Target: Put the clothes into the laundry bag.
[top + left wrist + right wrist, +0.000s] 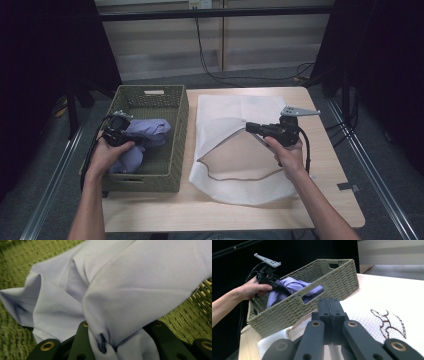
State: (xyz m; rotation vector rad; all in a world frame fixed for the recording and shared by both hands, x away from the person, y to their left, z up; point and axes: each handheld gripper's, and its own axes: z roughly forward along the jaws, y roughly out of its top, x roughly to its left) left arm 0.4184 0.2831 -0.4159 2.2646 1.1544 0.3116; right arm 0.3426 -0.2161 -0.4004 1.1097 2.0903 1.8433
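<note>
Inside the woven basket [176,150] at the left of the table [330,200], your left gripper [126,131] has its jaws clamped on a bunched fold of the lilac cloth [150,131], which lies heaped in the basket with the pinched part pulled up above the rest. To the right of the basket, your right gripper [248,126] has its jaws pressed together on the upper edge of the white mesh bag [235,187], holding that edge raised so the bag's mouth gapes open toward the basket while the rest of the bag lies flat on the tabletop.
</note>
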